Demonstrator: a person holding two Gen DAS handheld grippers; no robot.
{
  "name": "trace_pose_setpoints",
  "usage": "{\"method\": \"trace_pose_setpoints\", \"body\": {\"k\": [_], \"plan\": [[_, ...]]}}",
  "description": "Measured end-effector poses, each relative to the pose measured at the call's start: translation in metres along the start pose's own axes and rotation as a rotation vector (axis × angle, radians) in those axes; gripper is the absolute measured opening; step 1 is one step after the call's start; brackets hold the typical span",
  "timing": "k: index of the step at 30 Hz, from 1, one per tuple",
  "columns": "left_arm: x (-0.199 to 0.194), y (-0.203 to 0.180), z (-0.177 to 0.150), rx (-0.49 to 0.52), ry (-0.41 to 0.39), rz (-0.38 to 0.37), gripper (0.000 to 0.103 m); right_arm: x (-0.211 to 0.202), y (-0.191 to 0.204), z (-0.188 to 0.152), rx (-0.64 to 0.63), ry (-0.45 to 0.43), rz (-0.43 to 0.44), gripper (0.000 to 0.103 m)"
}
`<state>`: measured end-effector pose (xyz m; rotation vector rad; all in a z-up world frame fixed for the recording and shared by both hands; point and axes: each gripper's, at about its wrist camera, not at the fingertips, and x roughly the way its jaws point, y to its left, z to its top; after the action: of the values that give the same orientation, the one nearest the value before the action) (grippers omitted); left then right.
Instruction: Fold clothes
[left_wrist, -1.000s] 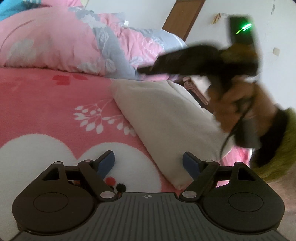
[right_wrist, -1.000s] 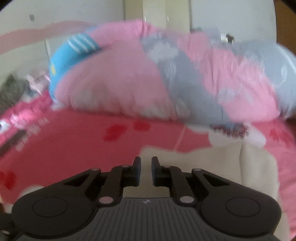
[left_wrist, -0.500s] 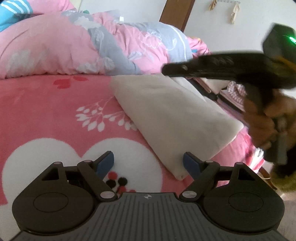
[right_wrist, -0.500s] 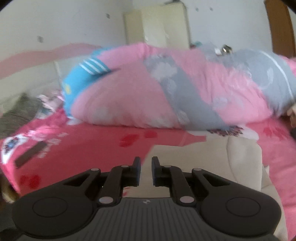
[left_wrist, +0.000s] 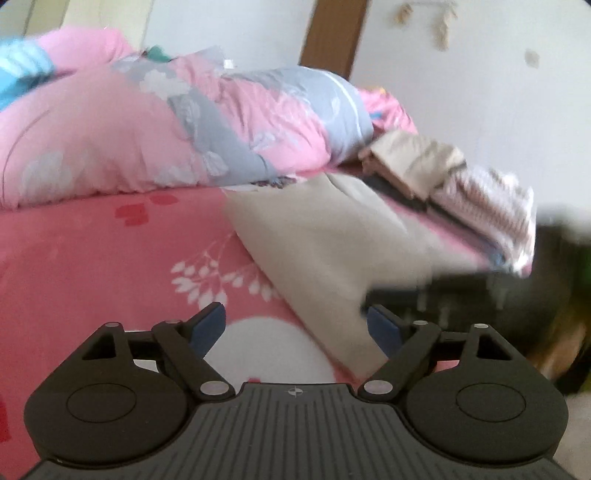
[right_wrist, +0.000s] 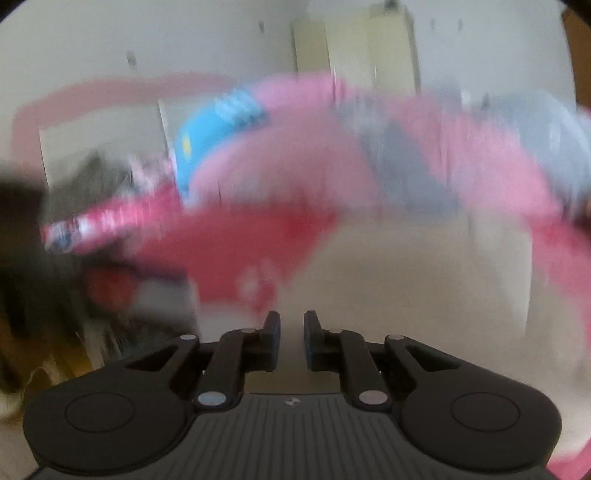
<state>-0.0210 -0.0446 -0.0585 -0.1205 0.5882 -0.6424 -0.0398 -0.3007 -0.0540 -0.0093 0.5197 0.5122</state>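
Cream garment (left_wrist: 332, 251) folded on pink bedsheet (left_wrist: 92, 258); left claw (left_wrist: 295, 325) wide apart, empty.

Nothing here carries writing I can read; both views are blurred, and no label or number shows.
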Motion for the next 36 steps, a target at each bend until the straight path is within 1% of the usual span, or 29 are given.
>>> {"method": "trace_pose_setpoints", "body": {"k": [2, 3, 4, 5, 6, 7, 9, 10, 11, 12, 13, 16, 17, 20, 22, 24, 26, 28, 31, 34, 36], "plan": [[0.006, 0.010, 0.005, -0.093, 0.020, -0.038, 0.085, -0.004, -0.011, -0.013, 0.097, -0.072, 0.027, 0.016], [0.010, 0.015, 0.007, -0.134, 0.029, -0.063, 0.085, -0.007, -0.014, -0.011, 0.134, -0.074, 0.031, 0.016], [0.014, 0.018, 0.009, -0.170, 0.038, -0.086, 0.086, -0.013, -0.018, -0.007, 0.160, -0.080, 0.037, 0.019], [0.018, 0.021, 0.010, -0.202, 0.046, -0.108, 0.091, -0.020, -0.021, -0.002, 0.184, -0.087, 0.043, 0.030], [0.022, 0.024, 0.012, -0.233, 0.055, -0.129, 0.095, -0.030, -0.026, 0.000, 0.203, -0.103, 0.045, 0.037], [0.026, 0.027, 0.013, -0.257, 0.059, -0.145, 0.101, -0.043, -0.038, 0.003, 0.231, -0.132, 0.032, 0.046], [0.034, 0.032, 0.015, -0.276, 0.057, -0.170, 0.101, -0.071, -0.064, 0.008, 0.291, -0.193, 0.004, 0.059], [0.039, 0.034, 0.016, -0.289, 0.065, -0.184, 0.102, -0.086, -0.077, 0.010, 0.320, -0.223, -0.009, 0.071], [0.045, 0.037, 0.016, -0.305, 0.077, -0.198, 0.102, -0.098, -0.094, 0.010, 0.368, -0.234, -0.025, 0.082], [0.051, 0.040, 0.016, -0.325, 0.095, -0.207, 0.102, -0.108, -0.113, 0.010, 0.424, -0.228, -0.051, 0.085], [0.058, 0.042, 0.015, -0.346, 0.114, -0.217, 0.102, -0.108, -0.134, 0.009, 0.496, -0.217, -0.058, 0.088], [0.071, 0.046, 0.012, -0.383, 0.148, -0.250, 0.102, -0.108, -0.194, 0.005, 0.714, -0.179, -0.073, 0.088], [0.073, 0.046, 0.012, -0.381, 0.148, -0.255, 0.102, -0.100, -0.211, 0.001, 0.779, -0.167, -0.047, 0.088], [0.079, 0.044, 0.014, -0.367, 0.147, -0.267, 0.102, -0.072, -0.245, -0.015, 0.924, -0.074, 0.037, 0.088], [0.084, 0.044, 0.017, -0.364, 0.151, -0.277, 0.102, -0.045, -0.253, -0.022, 0.951, 0.026, 0.068, 0.088], [0.089, 0.044, 0.019, -0.359, 0.150, -0.282, 0.102, -0.030, -0.255, -0.021, 0.949, 0.049, 0.078, 0.089], [0.095, 0.044, 0.021, -0.352, 0.147, -0.286, 0.102, -0.019, -0.258, -0.016, 0.936, 0.071, 0.157, 0.089], [0.102, 0.044, 0.023, -0.340, 0.138, -0.285, 0.102, -0.004, -0.261, -0.014, 0.957, 0.107, 0.239, 0.089], [0.112, 0.043, 0.028, -0.325, 0.130, -0.284, 0.102, 0.017, -0.264, -0.007, 0.909, 0.164, 0.271, 0.089], [0.121, 0.041, 0.030, -0.319, 0.118, -0.283, 0.102, 0.032, -0.266, -0.001, 0.882, 0.202, 0.305, 0.089], [0.124, 0.040, 0.031, -0.324, 0.112, -0.282, 0.103, 0.038, -0.262, 0.002, 0.850, 0.225, 0.298, 0.089]]}}
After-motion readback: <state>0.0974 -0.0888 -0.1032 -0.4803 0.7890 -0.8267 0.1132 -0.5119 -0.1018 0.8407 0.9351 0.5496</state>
